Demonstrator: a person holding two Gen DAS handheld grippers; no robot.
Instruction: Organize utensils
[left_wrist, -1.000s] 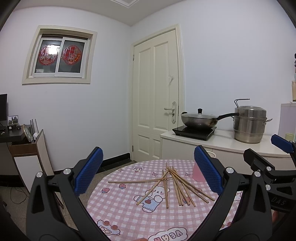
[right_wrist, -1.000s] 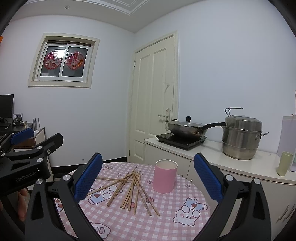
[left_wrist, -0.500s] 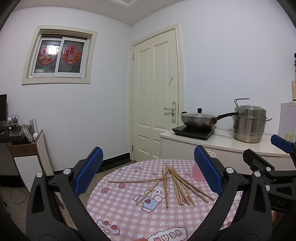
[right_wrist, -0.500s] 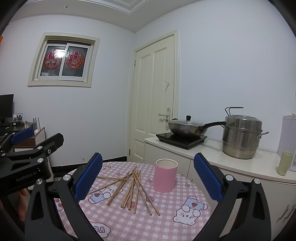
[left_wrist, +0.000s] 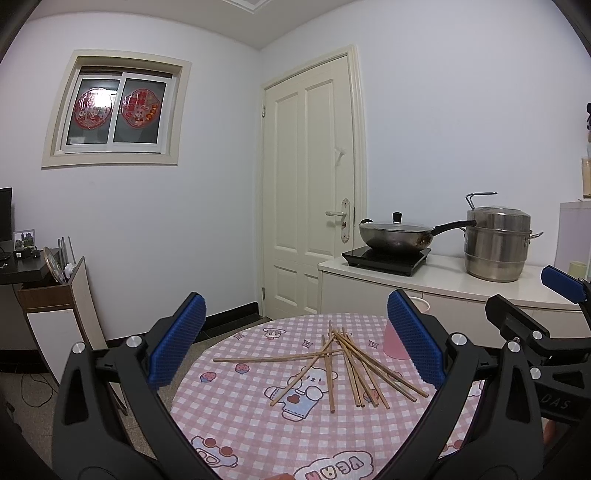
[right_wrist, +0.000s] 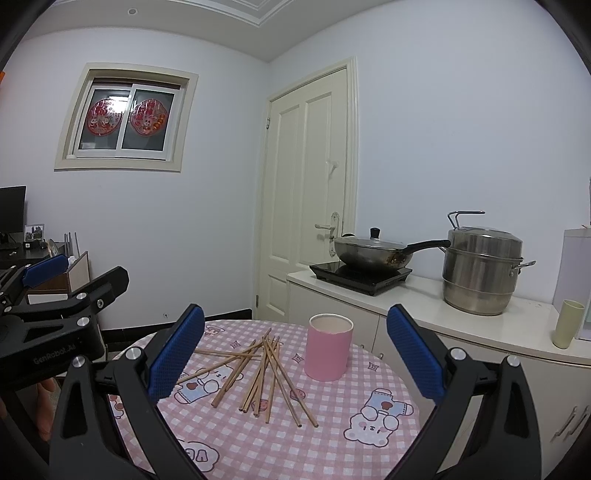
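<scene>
Several wooden chopsticks lie scattered in a loose pile on a round table with a pink checked cloth. A pink cylindrical cup stands upright just right of the pile; in the left wrist view the cup is partly hidden behind a blue finger pad. My left gripper hovers open above the near table edge, nothing between its fingers. My right gripper is likewise open and empty, held above the table short of the pile. Each gripper shows at the edge of the other's view.
A white counter behind the table carries an induction hob with a lidded wok, a steel steamer pot and a pale green cup. A closed door is behind. A wooden cabinet stands at left.
</scene>
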